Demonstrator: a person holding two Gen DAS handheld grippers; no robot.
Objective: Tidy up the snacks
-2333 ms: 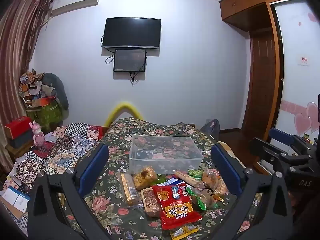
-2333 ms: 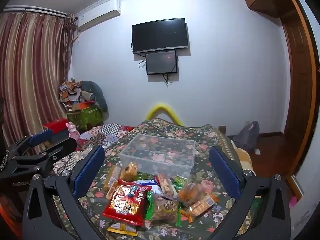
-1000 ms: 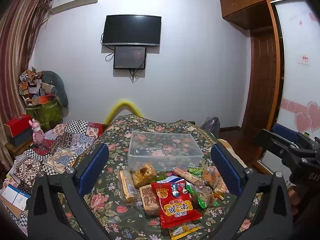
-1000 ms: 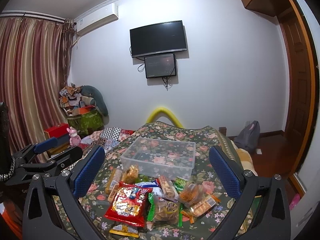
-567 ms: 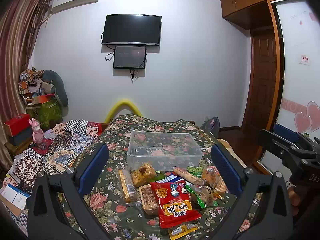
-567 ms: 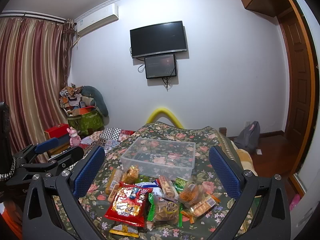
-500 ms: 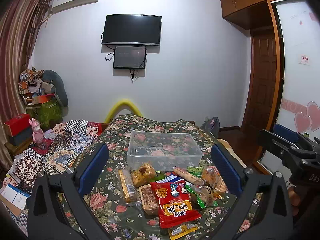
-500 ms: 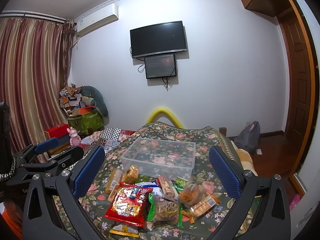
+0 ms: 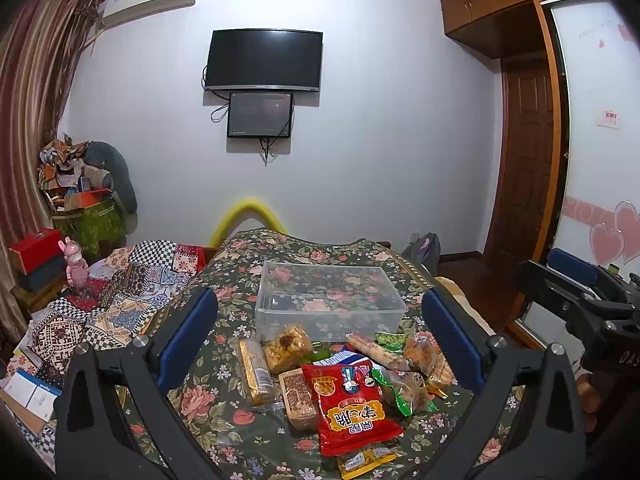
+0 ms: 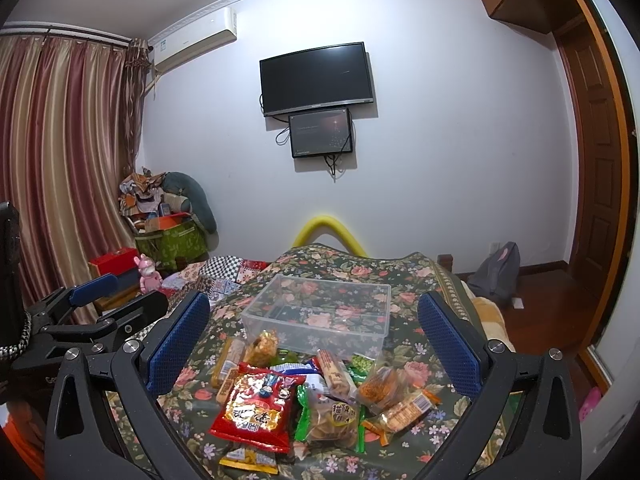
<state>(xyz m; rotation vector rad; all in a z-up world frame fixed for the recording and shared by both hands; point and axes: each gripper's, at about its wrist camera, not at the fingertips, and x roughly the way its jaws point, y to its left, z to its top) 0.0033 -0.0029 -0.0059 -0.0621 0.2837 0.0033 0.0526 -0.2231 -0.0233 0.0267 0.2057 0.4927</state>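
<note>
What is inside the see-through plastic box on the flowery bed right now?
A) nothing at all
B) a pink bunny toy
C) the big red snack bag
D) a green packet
A: the clear plastic box shows only the flowery bedcover through it, while the red snack bag and other packets lie in front of it.

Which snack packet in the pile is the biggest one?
The red packet with yellow writing, flat at the front of the pile. It is wider and longer than every neighbour.
</note>
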